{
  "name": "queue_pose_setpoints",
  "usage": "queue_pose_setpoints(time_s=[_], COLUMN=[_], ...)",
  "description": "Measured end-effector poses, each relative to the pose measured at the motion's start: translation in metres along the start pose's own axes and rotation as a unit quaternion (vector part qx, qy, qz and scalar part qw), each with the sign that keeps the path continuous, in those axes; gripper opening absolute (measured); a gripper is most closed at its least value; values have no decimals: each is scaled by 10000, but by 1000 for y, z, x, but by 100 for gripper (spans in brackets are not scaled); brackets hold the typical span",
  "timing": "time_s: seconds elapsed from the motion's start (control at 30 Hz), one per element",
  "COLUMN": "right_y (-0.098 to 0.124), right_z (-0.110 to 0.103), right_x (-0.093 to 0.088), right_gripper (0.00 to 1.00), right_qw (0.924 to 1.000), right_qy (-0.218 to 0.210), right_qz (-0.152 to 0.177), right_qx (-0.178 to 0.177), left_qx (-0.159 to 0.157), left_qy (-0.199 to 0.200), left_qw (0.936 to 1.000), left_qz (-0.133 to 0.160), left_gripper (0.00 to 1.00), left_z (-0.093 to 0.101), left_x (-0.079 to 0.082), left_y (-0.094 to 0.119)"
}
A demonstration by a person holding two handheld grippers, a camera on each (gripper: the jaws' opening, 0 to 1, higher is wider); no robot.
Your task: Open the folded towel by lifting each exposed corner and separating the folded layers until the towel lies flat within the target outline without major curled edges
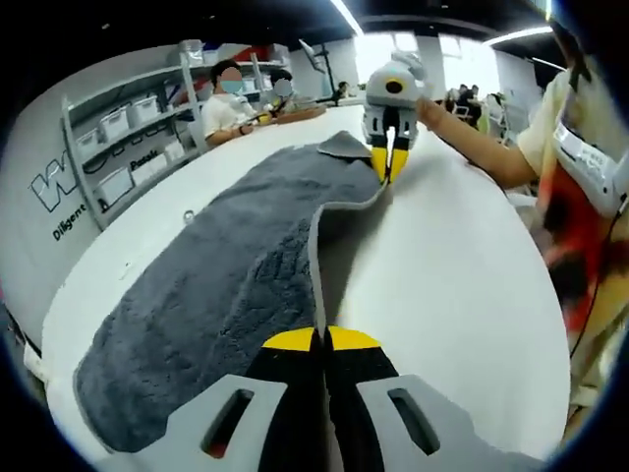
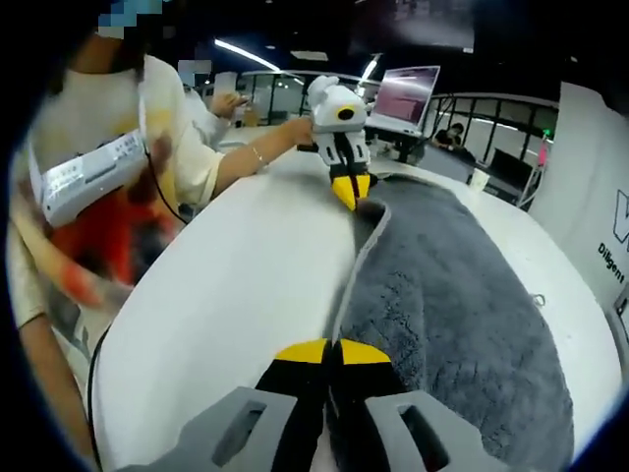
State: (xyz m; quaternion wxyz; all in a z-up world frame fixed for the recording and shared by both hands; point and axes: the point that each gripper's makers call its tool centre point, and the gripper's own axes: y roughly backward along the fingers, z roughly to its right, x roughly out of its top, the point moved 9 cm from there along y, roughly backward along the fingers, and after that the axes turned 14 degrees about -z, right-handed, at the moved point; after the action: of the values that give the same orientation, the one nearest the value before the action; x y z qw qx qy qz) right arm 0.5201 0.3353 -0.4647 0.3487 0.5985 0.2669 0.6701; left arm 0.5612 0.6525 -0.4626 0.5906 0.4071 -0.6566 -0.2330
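The big round white bench [image 1: 462, 285] carries a dark grey fluffy towel [image 1: 216, 285], which lies along it in a long strip. The pile of the towel is thick and soft, and its underside looks smoother and paler grey. One long edge is lifted off the bench and stands up as a thin wavy rim between the two tools. In the left gripper view a small flap at the far end is folded over on top. In the right gripper view the towel [image 2: 462, 315] covers the right part of the bench [image 2: 226, 295].

The left tool [image 1: 321, 339], with yellow tips on black jaws, is pressed together on the near end of the lifted towel edge. The right tool [image 2: 334, 351] is also pressed together, pinching the other end of the same edge. Each tool shows in the other view at the far end of the edge, held by a hand.

Behind the bench, a grey metal shelf [image 1: 128, 138] holds several white plastic boxes [image 1: 115, 123]; I cannot tell what is in them.
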Motion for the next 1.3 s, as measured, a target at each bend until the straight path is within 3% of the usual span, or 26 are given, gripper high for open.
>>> queue_pose_setpoints(time_s=[0.2,0.4,0.7,0.9,0.97,1.03,1.13,1.2,1.3], right_y=[2,-1,-3,-4,-3,-2,-1,0,-2], right_z=[-7,-13,-21,-27,-29,-30,-26,-22,-15], right_x=[-3,-5,-5,-4,-3,-1,3,6,5], right_gripper=[0,0,0,1,6,11,29,49,60], right_qw=[9996,9986,9967,9961,9954,9949,9961,9974,9988], right_qy=[64,187,248,296,385,400,456,403,283], right_qz=[29,-91,-121,-135,-118,-48,103,152,92], right_qx=[260,482,760,824,871,920,750,571,399], left_qx=[-371,-670,-919,-875,-727,-520,-121,279,1046], left_qy=[-188,-421,-501,-684,-673,-495,-204,124,774], left_qw=[9991,9966,9934,9926,9944,9974,9988,9975,9897], left_qz=[94,-236,-468,-491,-378,-89,436,643,595], left_gripper=[2,2,3,9,11,12,21,27,34], left_z=[7,16,23,29,27,27,24,22,13], left_x=[-5,-12,-21,-20,-20,-19,-16,-15,-17], left_y=[8,13,19,22,25,31,45,57,70])
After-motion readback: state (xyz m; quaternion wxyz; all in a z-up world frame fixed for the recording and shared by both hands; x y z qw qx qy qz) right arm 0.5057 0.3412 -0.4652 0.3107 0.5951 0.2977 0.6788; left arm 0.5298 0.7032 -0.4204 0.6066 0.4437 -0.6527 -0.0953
